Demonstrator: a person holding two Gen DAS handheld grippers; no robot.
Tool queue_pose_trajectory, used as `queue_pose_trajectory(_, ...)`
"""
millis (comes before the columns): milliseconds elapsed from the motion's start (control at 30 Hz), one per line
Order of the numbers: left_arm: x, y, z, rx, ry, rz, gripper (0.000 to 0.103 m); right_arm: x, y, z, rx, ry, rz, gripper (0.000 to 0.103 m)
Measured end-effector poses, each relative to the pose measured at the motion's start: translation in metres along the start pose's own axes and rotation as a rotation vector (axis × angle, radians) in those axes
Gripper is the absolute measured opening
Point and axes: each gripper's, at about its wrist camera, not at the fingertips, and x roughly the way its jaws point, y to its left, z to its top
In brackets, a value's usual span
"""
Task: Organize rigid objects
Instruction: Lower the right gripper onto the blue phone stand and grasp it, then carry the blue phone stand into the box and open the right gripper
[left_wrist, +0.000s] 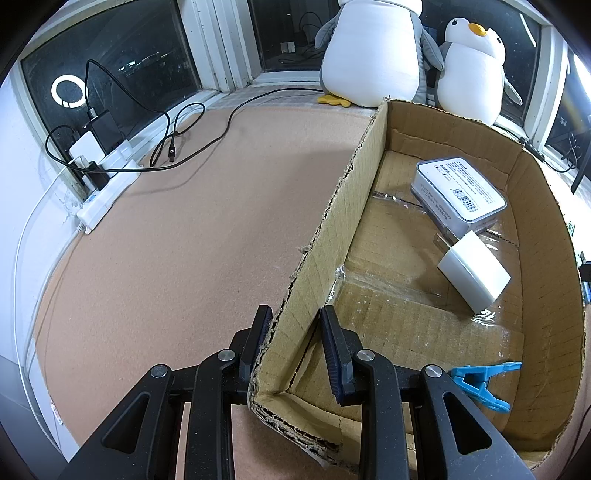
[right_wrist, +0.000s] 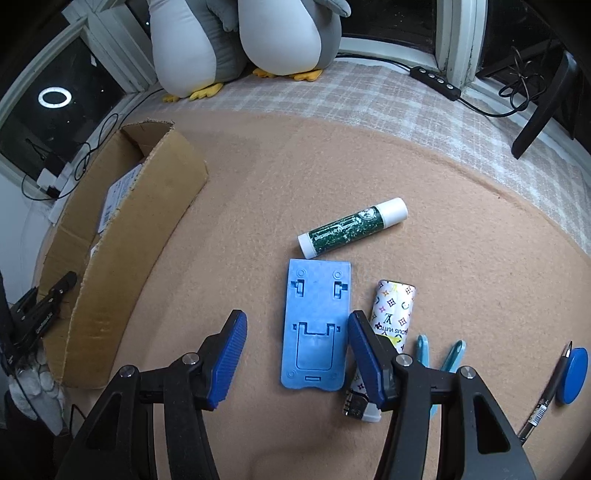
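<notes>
Left tongs (left_wrist: 295, 321) are clenched on the near wall of the cardboard box (left_wrist: 354, 192), one pad outside and one inside the ragged corrugated edge. Right tongs (right_wrist: 297, 332) stand released above the tan felt-like tabletop (right_wrist: 424, 166), their ribbed blue pads either side of a flat blue plastic stand (right_wrist: 316, 328) without touching it.

Only the left wrist view looks into the box: a rounded white case with a barcode label (left_wrist: 458, 192), a white wedge-shaped charger (left_wrist: 474, 271) and a blue plastic clip (left_wrist: 480, 384) lie on its taped floor.

Only the right wrist view shows the loose items beside the stand: a green-and-white cylindrical tube (right_wrist: 352, 227), a patterned white lighter (right_wrist: 393, 314), pale blue handles (right_wrist: 439, 354), a pen (right_wrist: 546, 398) and a blue disc (right_wrist: 572, 374).
</notes>
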Motion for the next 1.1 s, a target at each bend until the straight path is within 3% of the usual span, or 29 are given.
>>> queue_pose_trajectory(433, 0.0, 0.0, 0.0, -0.002, -0.003, -0.001, 0.028, 0.014, 0.019, 0.0, -0.071, 0.046, -0.195, 0.052)
queue_pose_trajectory(600, 0.0, 0.0, -0.001, -0.002, -0.002, -0.001, 0.028, 0.013, 0.019, 0.002, -0.069, 0.043, -0.184, 0.033)
queue_pose_trajectory(1100, 0.0, 0.0, -0.001, -0.002, -0.003, -0.001, 0.028, -0.011, 0.027, -0.009, -0.023, -0.006, -0.102, 0.033)
